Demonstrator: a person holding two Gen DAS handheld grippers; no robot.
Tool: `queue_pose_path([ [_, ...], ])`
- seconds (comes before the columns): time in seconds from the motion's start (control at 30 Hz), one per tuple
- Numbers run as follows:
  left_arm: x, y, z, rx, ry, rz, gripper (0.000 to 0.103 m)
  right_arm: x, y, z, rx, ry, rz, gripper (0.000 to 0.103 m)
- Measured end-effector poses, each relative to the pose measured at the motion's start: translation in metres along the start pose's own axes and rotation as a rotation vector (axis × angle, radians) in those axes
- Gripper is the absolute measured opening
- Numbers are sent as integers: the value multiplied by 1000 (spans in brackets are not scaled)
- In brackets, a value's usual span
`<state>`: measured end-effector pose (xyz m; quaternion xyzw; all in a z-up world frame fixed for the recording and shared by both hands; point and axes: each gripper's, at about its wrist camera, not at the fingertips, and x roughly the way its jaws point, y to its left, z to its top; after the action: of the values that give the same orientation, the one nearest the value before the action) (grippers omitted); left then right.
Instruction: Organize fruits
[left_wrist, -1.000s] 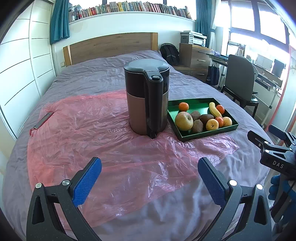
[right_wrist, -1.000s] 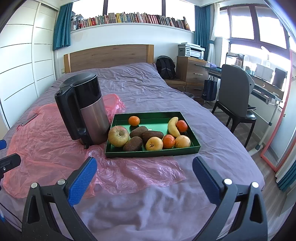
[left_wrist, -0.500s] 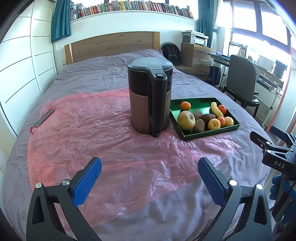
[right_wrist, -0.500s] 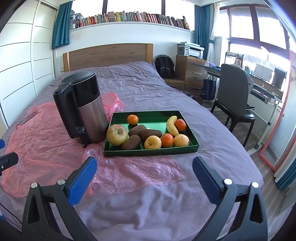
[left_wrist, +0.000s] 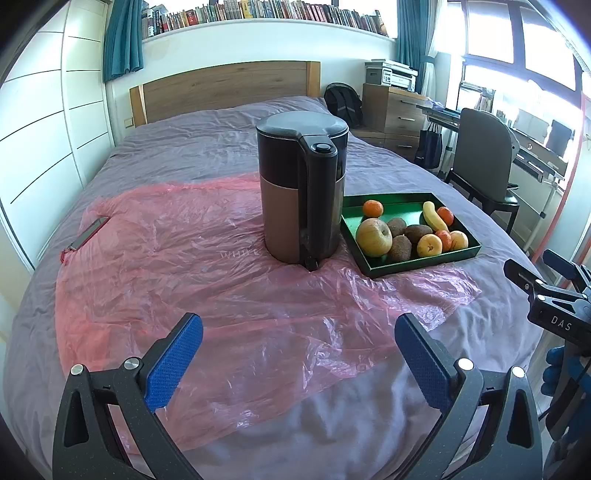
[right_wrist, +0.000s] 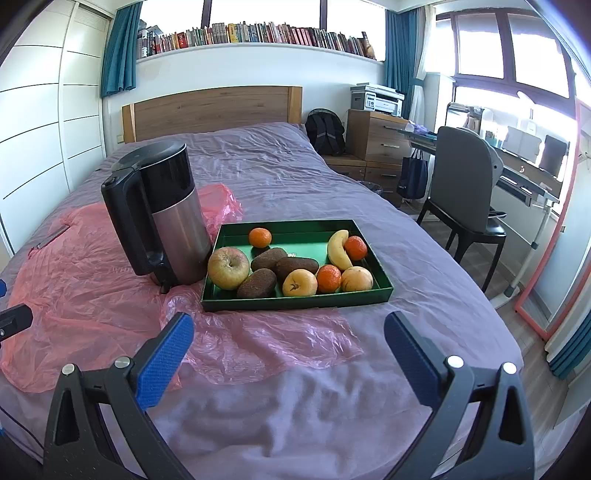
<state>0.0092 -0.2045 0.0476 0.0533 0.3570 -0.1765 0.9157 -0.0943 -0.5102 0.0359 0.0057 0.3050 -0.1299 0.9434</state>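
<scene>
A green tray sits on the bed and holds fruit: a big apple, a banana, several oranges, brown kiwis and yellow fruits. My left gripper is open and empty over the pink plastic sheet, well short of the tray. My right gripper is open and empty, in front of the tray's near edge; it also shows at the right edge of the left wrist view.
A black and steel electric kettle stands just left of the tray on a pink plastic sheet. A flat dark strip lies at the sheet's left. A chair and desk stand right of the bed.
Both views have drifted slightly; the kettle and tray sit a little further right and up in the left wrist view. Both grippers stay open and empty.
</scene>
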Motion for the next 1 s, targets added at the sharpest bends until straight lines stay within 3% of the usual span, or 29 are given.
queue_pose_path([
  [1.0, 1, 12, -10, -4, 4, 33, 102, 1, -4, -4, 2, 10, -1, 103],
])
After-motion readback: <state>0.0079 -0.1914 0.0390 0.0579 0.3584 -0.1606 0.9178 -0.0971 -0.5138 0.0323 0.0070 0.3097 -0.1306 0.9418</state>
